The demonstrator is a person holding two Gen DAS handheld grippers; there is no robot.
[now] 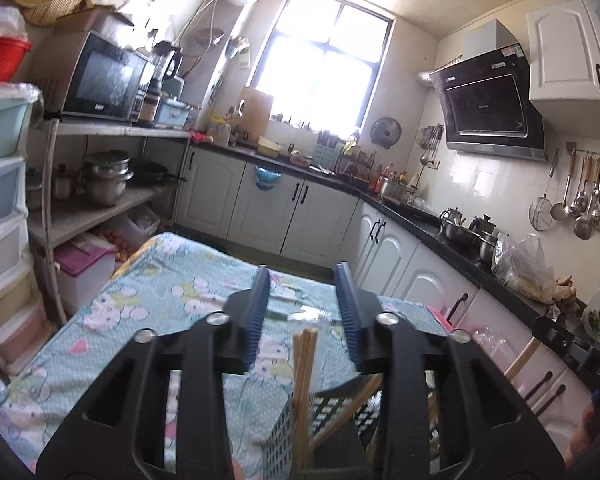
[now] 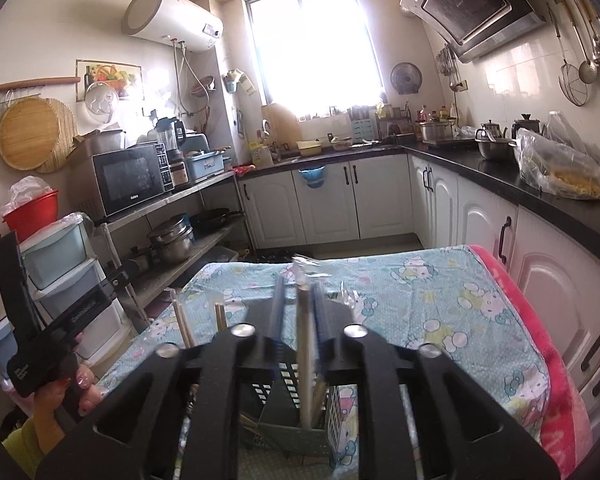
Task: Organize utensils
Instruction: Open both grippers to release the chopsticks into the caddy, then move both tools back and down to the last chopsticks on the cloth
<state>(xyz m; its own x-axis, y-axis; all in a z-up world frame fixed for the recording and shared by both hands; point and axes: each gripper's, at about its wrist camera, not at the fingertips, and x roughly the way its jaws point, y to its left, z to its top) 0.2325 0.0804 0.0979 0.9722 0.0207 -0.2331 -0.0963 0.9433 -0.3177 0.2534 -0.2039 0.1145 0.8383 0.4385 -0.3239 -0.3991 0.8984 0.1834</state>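
Over utensil caddy (image 2: pixel 296 412), right gripper (image 2: pixel 298 308) fingers pinching chopstick (image 2: pixel 305 344), left gripper (image 1: pixel 302 280) fingers wide, empty.

We get two fisheye wrist views, each looking forward along its own fingers, tilted slightly down over the table (image 1: pixel 148 292) toward the window (image 1: pixel 320 64). The left gripper (image 1: pixel 303 288) view sits close above the utensil holder (image 1: pixel 300 432). The right gripper (image 2: pixel 298 300) view sits just as close. Both share table (image 2: pixel 440 300), holder (image 2: pixel 296 412), window (image 2: pixel 312 40), microwave (image 1: pixel 104 78) (image 2: pixel 132 178).
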